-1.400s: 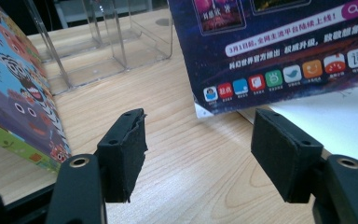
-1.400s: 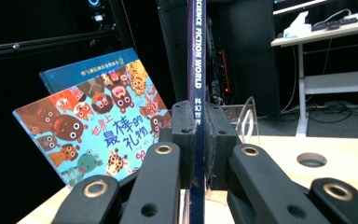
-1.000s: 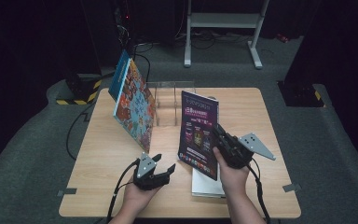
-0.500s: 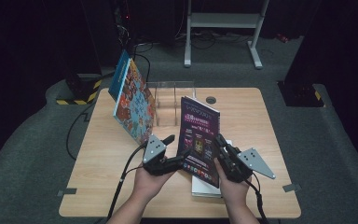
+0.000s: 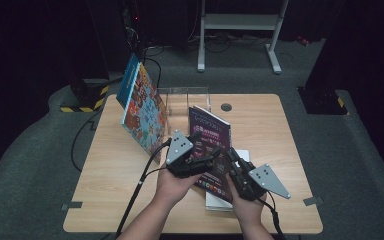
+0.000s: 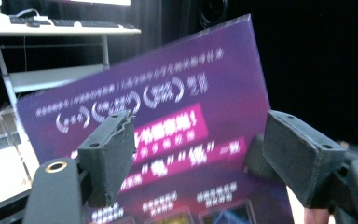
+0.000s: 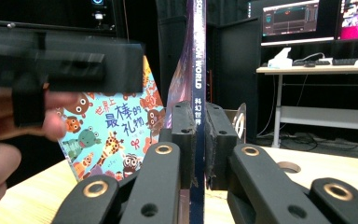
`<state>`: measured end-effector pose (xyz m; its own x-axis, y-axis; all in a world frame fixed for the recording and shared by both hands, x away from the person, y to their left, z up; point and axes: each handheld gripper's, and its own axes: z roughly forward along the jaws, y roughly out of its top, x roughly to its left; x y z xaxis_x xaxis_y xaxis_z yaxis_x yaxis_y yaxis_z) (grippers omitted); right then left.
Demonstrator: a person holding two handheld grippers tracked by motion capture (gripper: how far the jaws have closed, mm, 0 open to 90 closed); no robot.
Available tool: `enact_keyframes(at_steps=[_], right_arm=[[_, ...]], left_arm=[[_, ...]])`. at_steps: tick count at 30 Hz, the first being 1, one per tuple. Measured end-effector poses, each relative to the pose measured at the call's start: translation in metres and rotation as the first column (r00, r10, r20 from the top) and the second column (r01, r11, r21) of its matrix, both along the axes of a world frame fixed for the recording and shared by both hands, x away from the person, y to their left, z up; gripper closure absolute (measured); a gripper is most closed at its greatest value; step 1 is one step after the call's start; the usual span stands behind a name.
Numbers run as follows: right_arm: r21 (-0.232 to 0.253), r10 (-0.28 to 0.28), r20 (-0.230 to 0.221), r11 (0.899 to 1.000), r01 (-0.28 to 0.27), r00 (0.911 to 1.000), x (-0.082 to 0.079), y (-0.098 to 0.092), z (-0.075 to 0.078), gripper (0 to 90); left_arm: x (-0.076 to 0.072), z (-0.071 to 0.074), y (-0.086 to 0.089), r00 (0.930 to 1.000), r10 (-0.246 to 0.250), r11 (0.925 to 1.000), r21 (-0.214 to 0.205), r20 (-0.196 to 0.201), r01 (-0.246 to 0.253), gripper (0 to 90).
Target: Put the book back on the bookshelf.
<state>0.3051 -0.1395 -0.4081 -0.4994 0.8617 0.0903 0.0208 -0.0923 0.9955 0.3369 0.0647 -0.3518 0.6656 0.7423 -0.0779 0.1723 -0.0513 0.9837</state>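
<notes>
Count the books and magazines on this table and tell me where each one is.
3. A colourful picture book leans upright at the table's left rear. A purple magazine stands mid-table, clamped by the right gripper. A white book lies flat beneath it, mostly hidden; more may lie underneath.

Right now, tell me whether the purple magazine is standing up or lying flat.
Standing up. The right gripper clamps the purple magazine by its spine, which runs vertically between its pads.

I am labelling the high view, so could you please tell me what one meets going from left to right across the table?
Picture book → left gripper → purple magazine → right gripper → table's cable hole.
</notes>
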Motion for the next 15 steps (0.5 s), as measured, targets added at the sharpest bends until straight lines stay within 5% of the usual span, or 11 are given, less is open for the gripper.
enact_keyframes(at_steps=[15], right_arm=[[-0.084,0.041,0.065,0.996,-0.035,0.997,-0.014,0.023,0.001,84.5]], left_arm=[[0.005,0.01,-0.01,0.9991,0.029,0.9993,0.024,-0.032,-0.029,20.3]])
